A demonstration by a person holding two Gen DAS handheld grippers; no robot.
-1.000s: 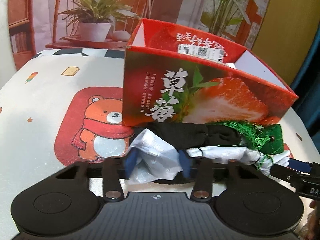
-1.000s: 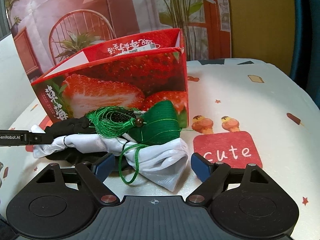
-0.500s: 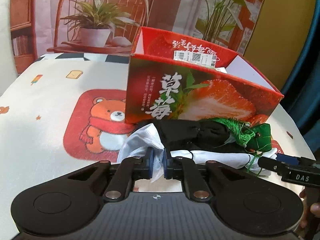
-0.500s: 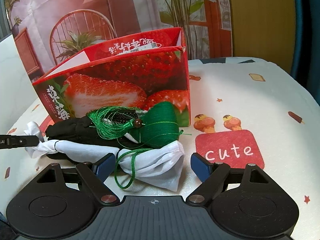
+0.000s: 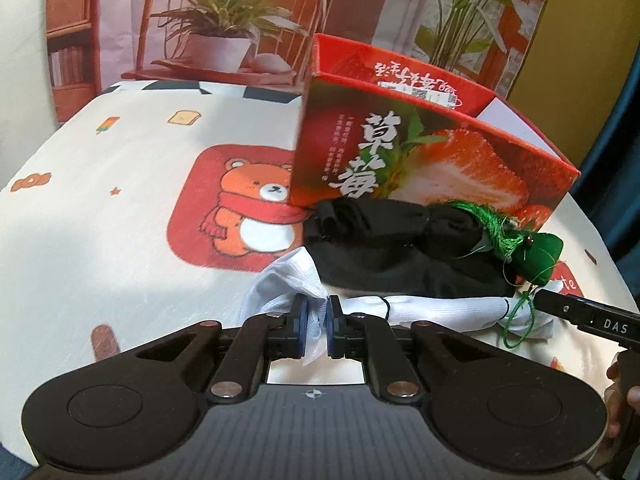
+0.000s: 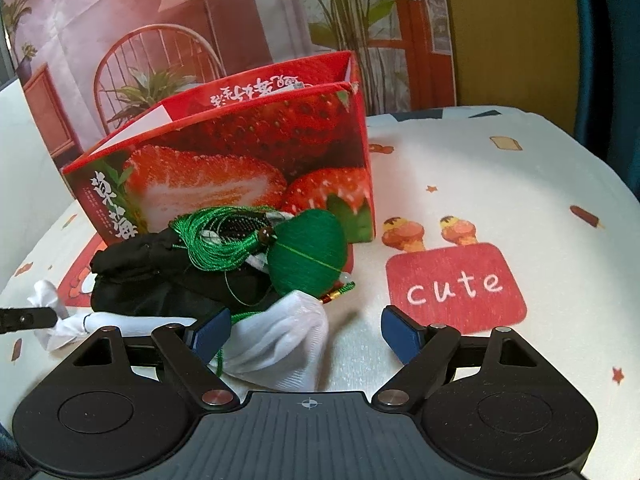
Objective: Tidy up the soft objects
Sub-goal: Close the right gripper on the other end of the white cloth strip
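Observation:
A long white cloth (image 5: 440, 308) lies on the table in front of a black cloth (image 5: 392, 248) and a green tasselled pouch (image 5: 536, 256). My left gripper (image 5: 316, 320) is shut on the white cloth's left end. My right gripper (image 6: 306, 332) is open, with the cloth's right end (image 6: 280, 340) between its fingers. The green pouch (image 6: 304, 256) and its tassel (image 6: 216, 240) rest on the black cloth (image 6: 160, 276) just beyond. The red strawberry box (image 5: 420, 152) stands open behind the pile and also shows in the right wrist view (image 6: 248, 168).
The table has a cream cover with a bear patch (image 5: 248, 216) at left and a red "cute" patch (image 6: 452, 284) at right. The table's rounded edges fall away on both sides. A printed backdrop stands behind the box.
My left gripper closed on the white cloth's left end and pulled it back, away from the box. The white cloth stretched out. My right gripper stayed open and moved closer over the right end.

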